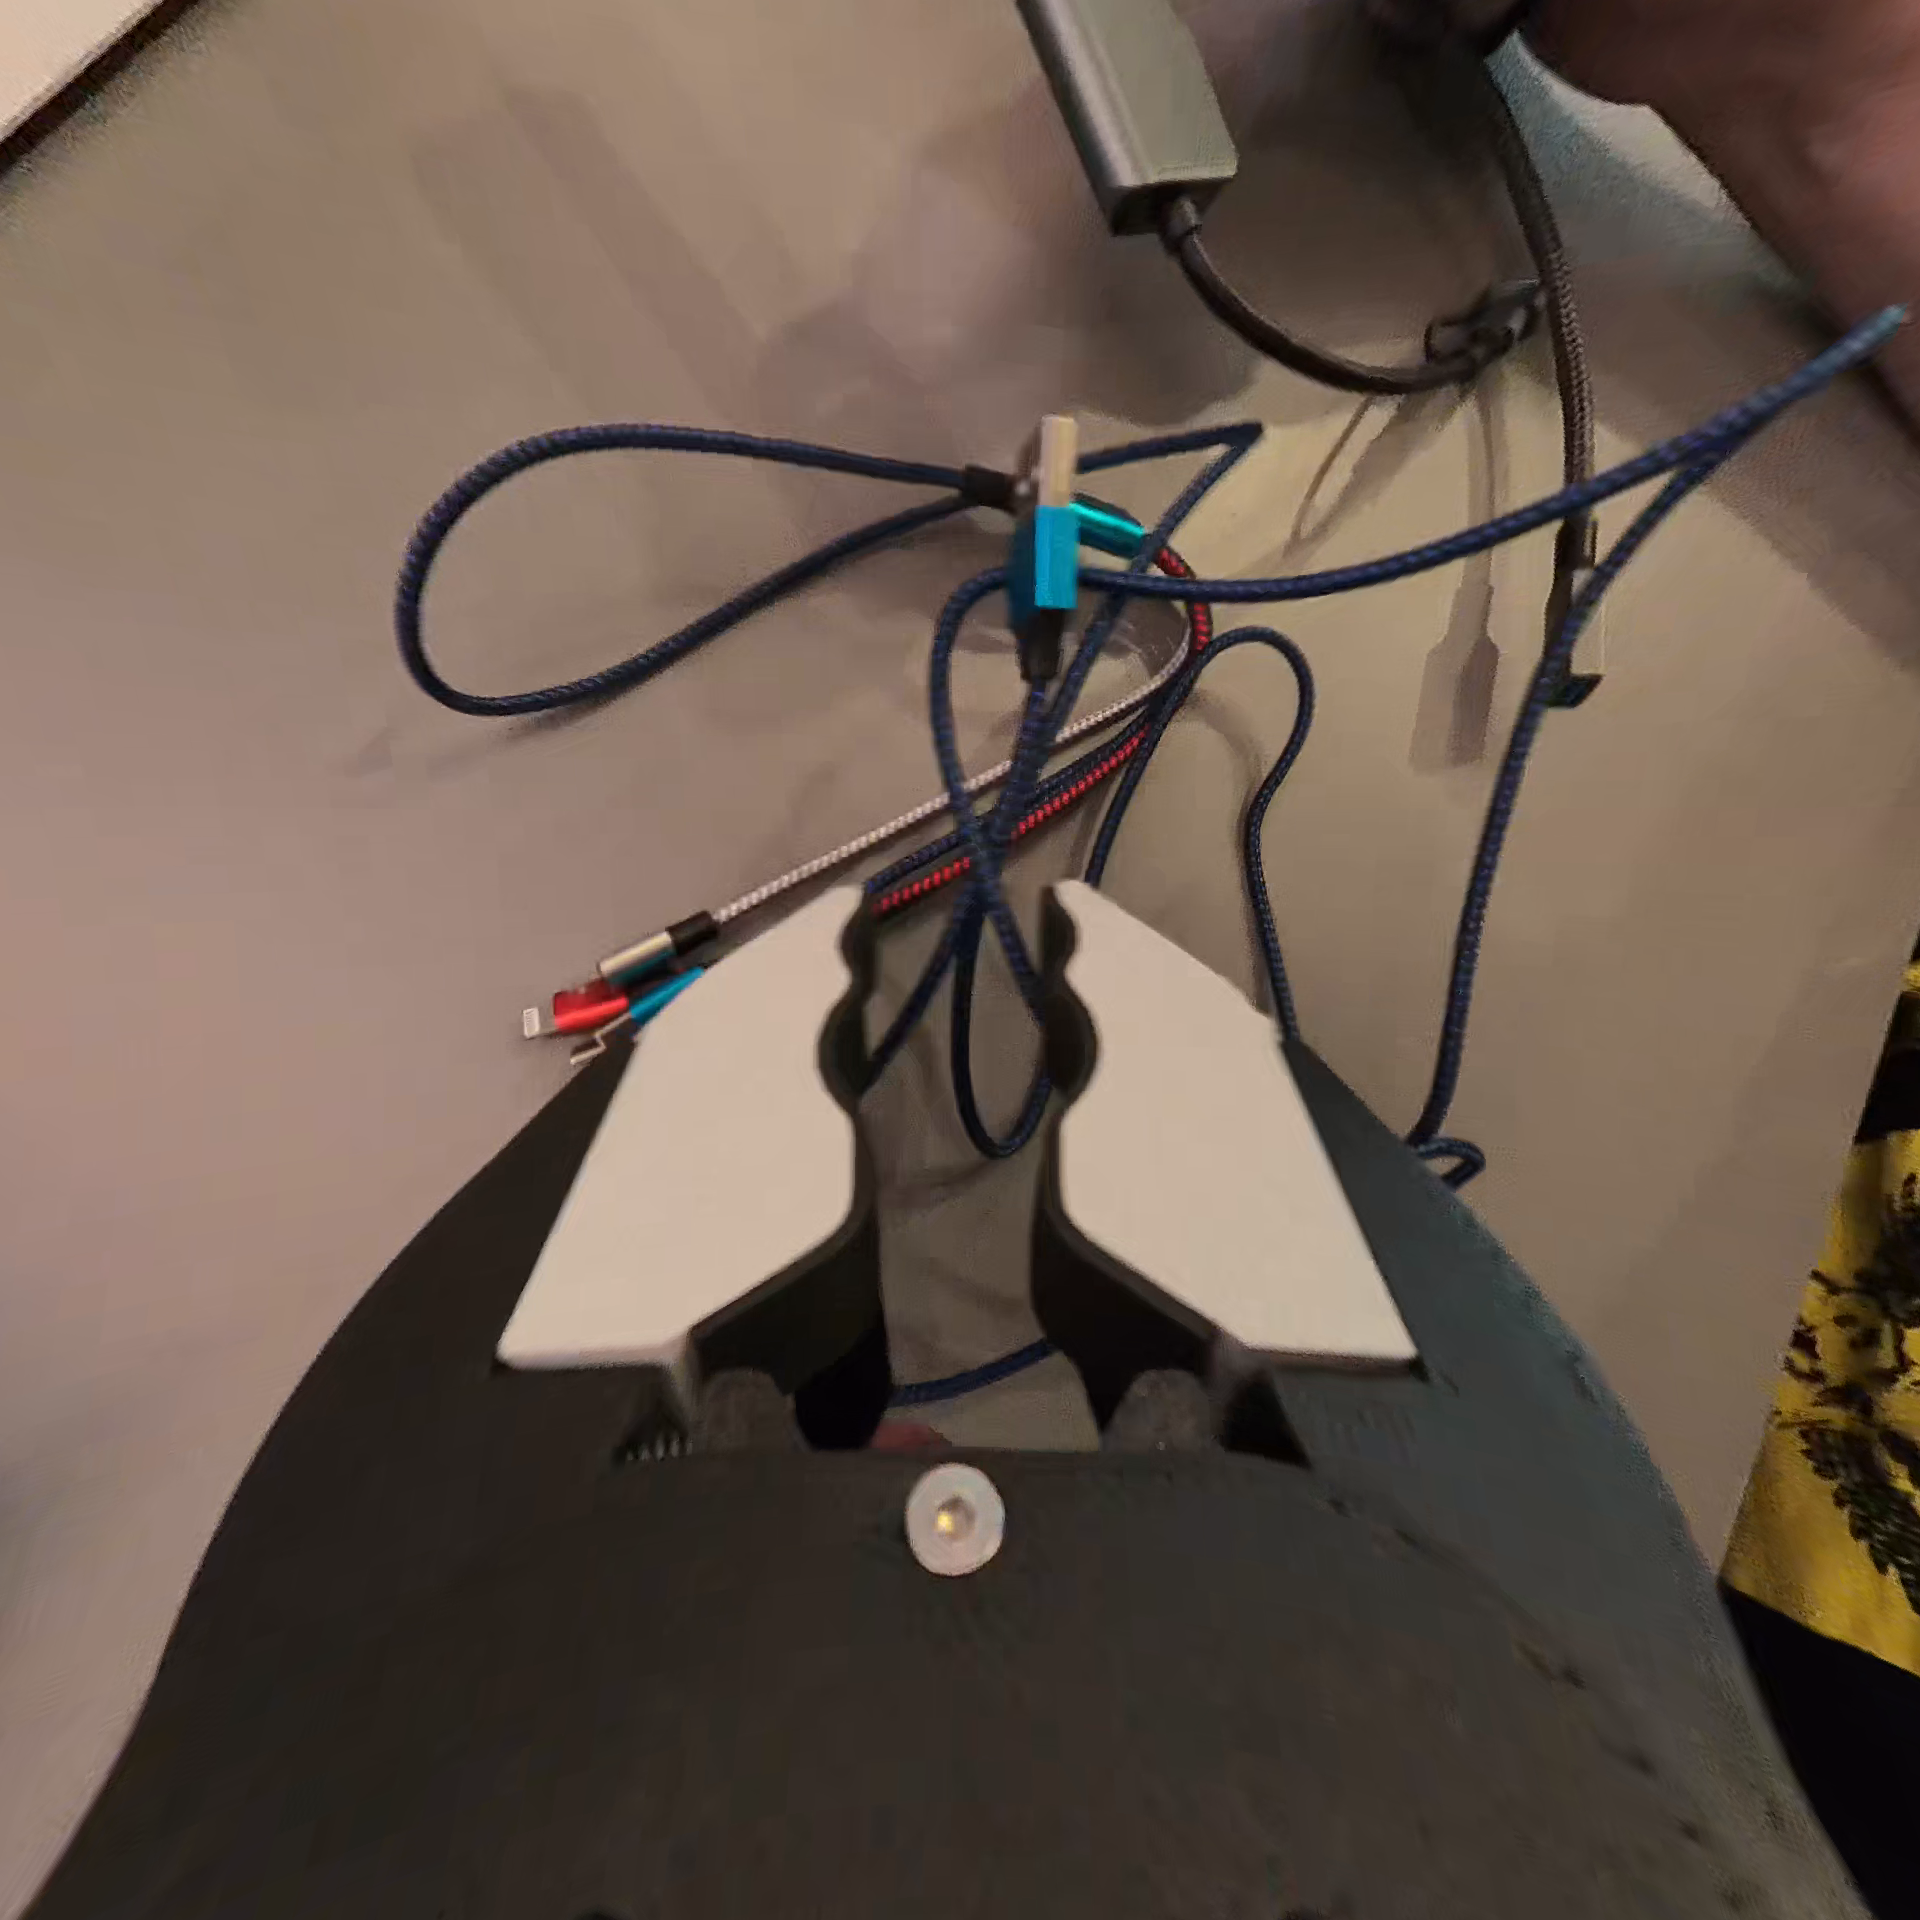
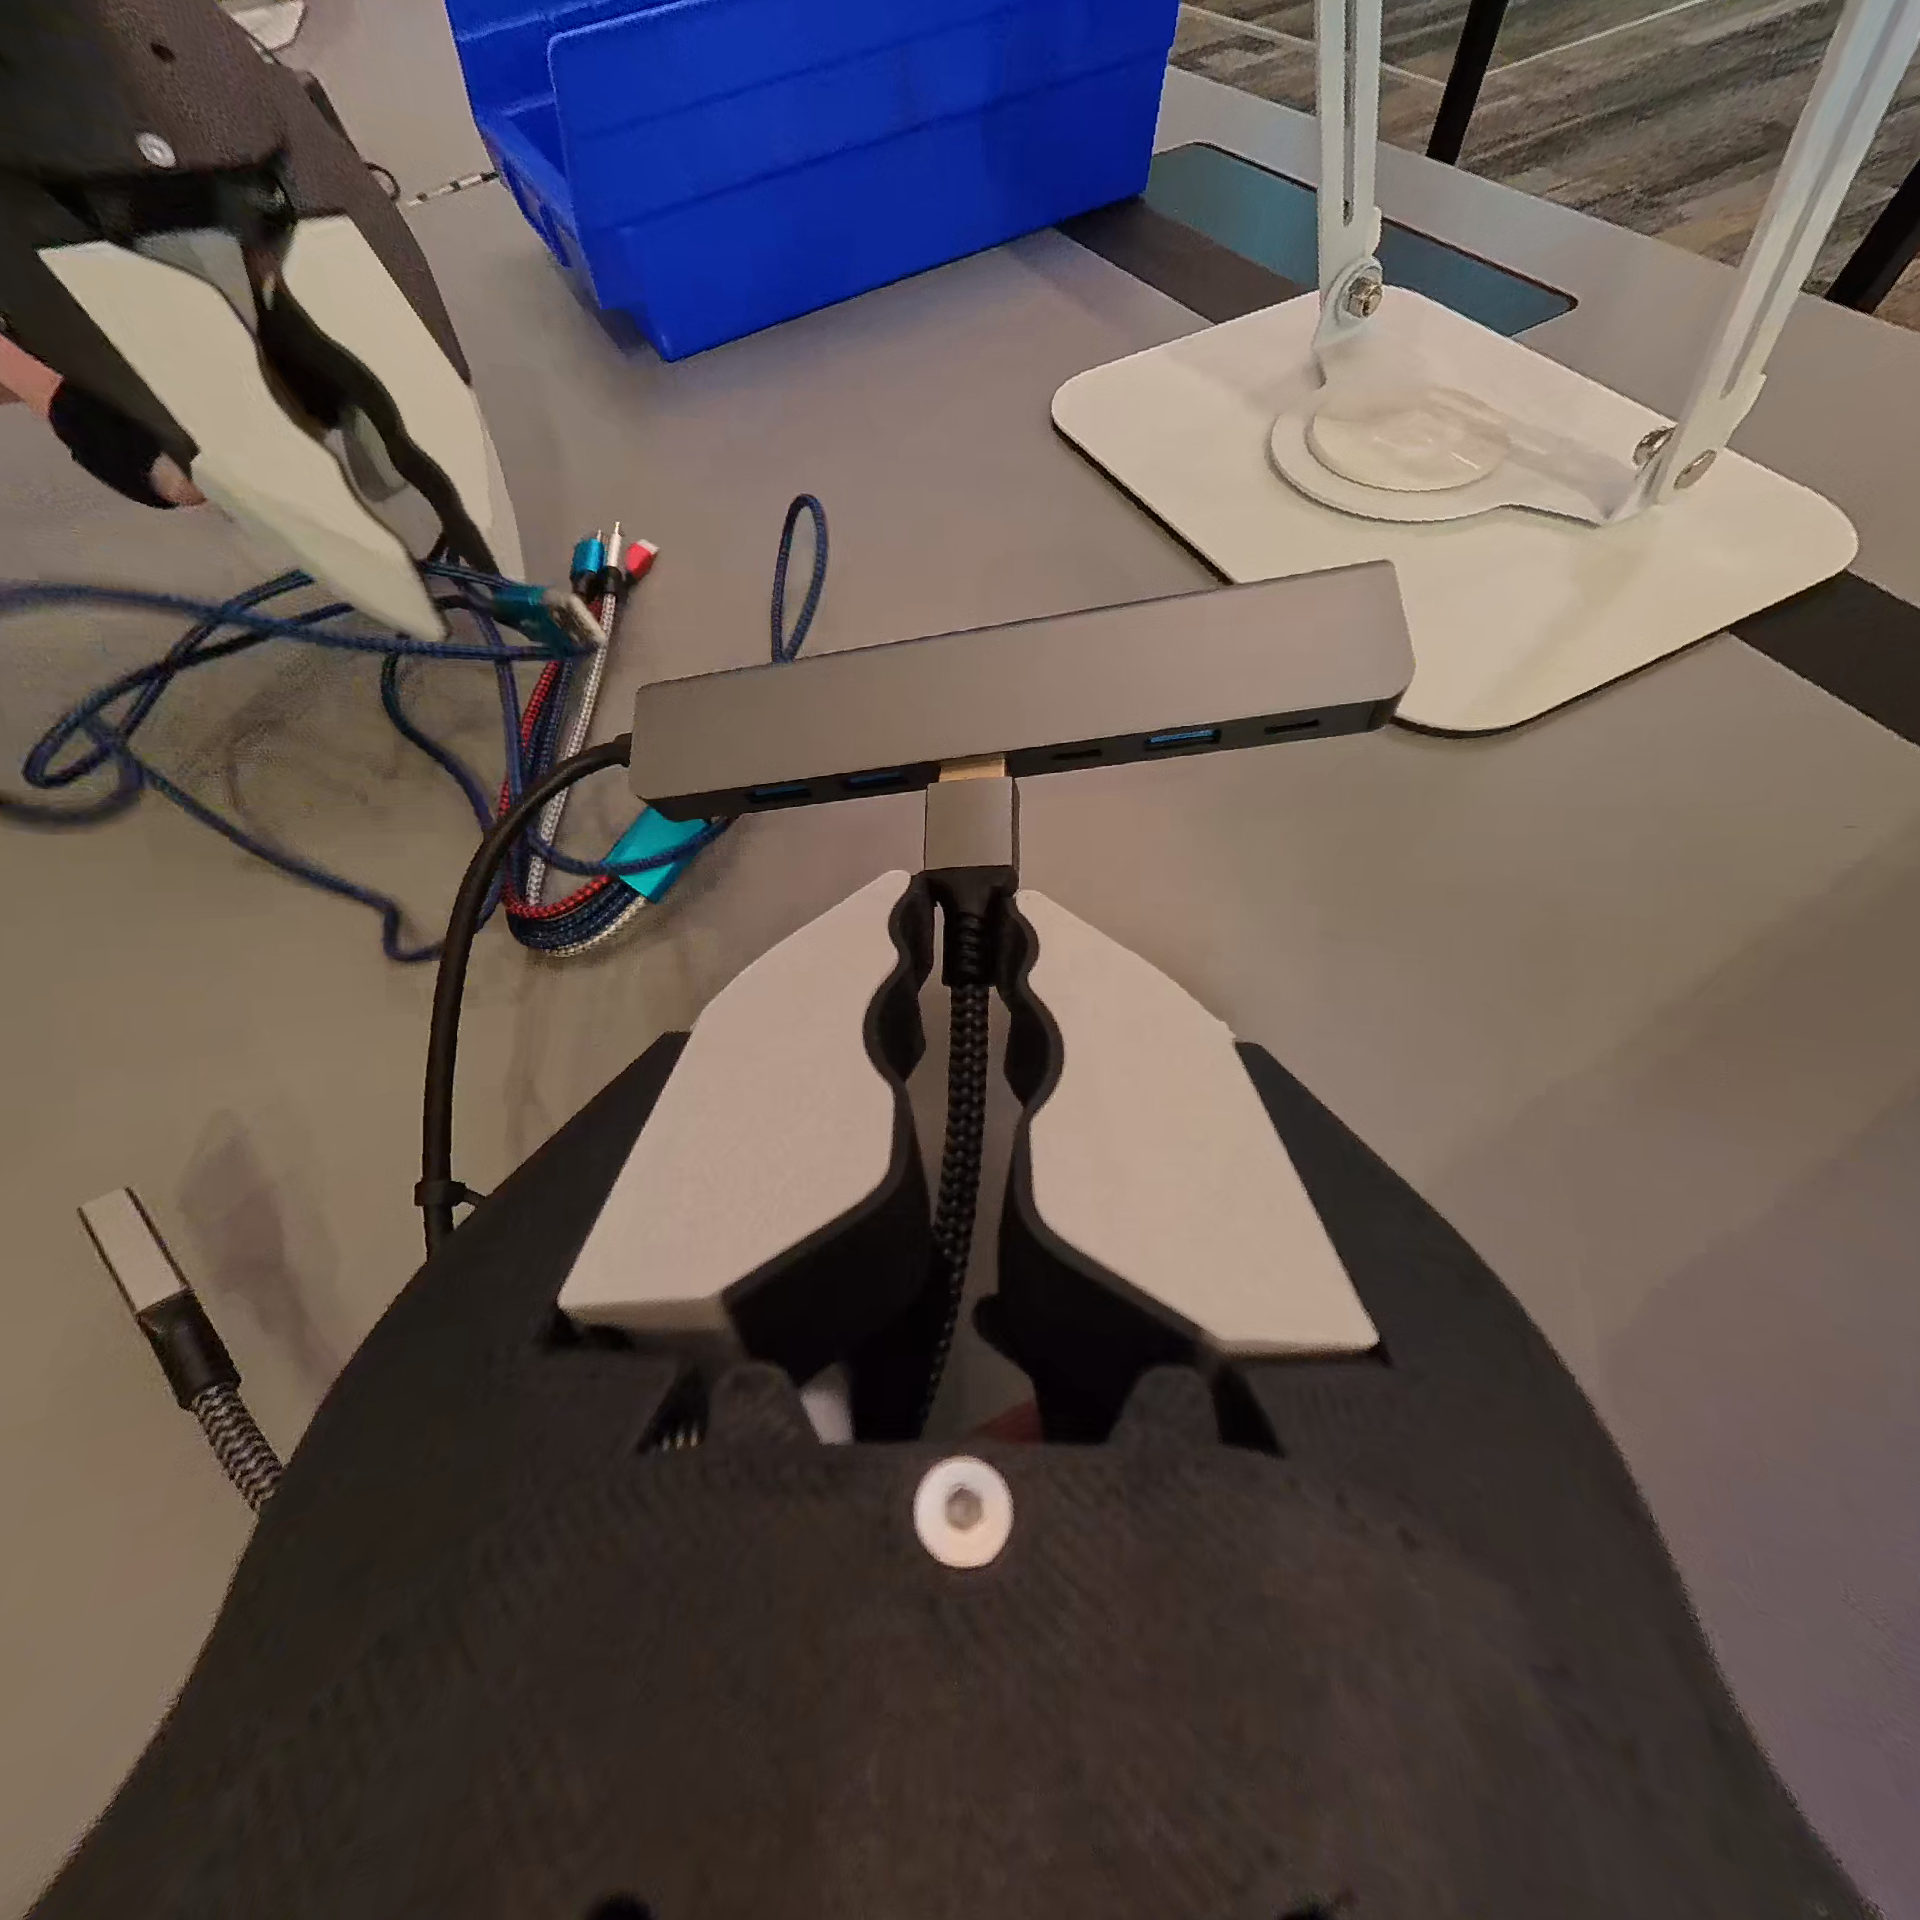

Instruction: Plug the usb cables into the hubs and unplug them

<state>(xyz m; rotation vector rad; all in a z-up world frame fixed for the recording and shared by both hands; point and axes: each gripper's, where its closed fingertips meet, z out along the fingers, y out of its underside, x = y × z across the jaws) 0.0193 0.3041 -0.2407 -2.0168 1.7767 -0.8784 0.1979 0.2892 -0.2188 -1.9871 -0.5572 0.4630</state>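
Note:
My right gripper (image 2: 966,914) is shut on the black collar of a grey braided USB cable (image 2: 961,1122), just behind its grey plug (image 2: 968,826). The plug's metal tip sits in a port of the long grey hub (image 2: 1023,675). My left gripper (image 1: 961,914) is open over a tangle of blue braided cables (image 1: 997,987); strands run between its fingers without being pinched. A teal USB plug (image 1: 1044,556) lies just ahead of it. In the right wrist view the left gripper (image 2: 426,613) is at the far left, tips by that teal plug (image 2: 551,613).
A blue bin (image 2: 831,156) stands behind the hub and a white stand base (image 2: 1455,520) at the right. Red, silver and teal small plugs (image 1: 613,987) lie left of my left fingers. A loose grey plug (image 2: 130,1247) hangs at the lower left. The hub's black lead (image 2: 447,987) curves left. The grippers' ends are close to 20 cm from one another.

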